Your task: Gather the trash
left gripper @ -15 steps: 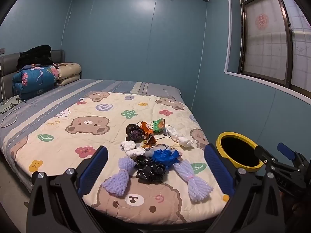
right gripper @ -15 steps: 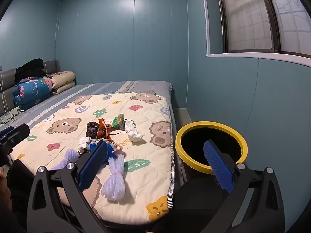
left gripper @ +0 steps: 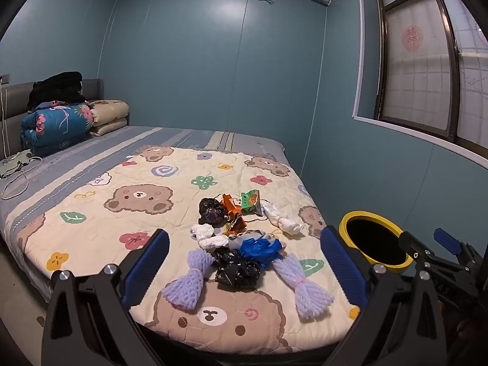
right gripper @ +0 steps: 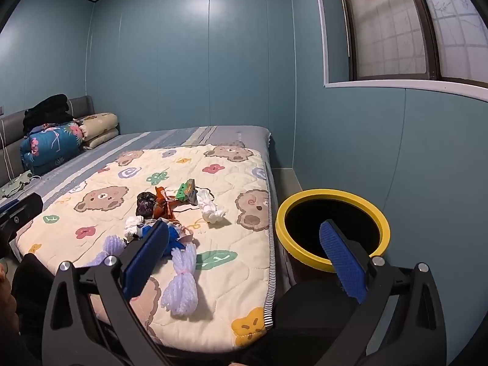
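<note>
A pile of trash lies on the bear quilt (left gripper: 91,213): two purple foam nets (left gripper: 186,286) (left gripper: 308,289), a black bag (left gripper: 238,270), a blue bag (left gripper: 259,248), white wads (left gripper: 283,221), an orange wrapper (left gripper: 233,210), a green packet (left gripper: 250,199). A black bin with a yellow rim (left gripper: 350,219) stands right of the bed; it also shows in the right wrist view (right gripper: 308,259). My left gripper (left gripper: 244,262) is open and empty, in front of the pile. My right gripper (right gripper: 244,259) is open and empty, between bed corner and bin.
Folded bedding (left gripper: 58,125) and dark clothes (left gripper: 58,87) sit at the headboard. A cable (left gripper: 18,180) lies on the striped sheet. A window (left gripper: 427,61) is in the right wall. The right gripper shows at the left wrist view's right edge (left gripper: 427,250).
Both grippers have shifted only slightly. The trash and bin lie as before.
</note>
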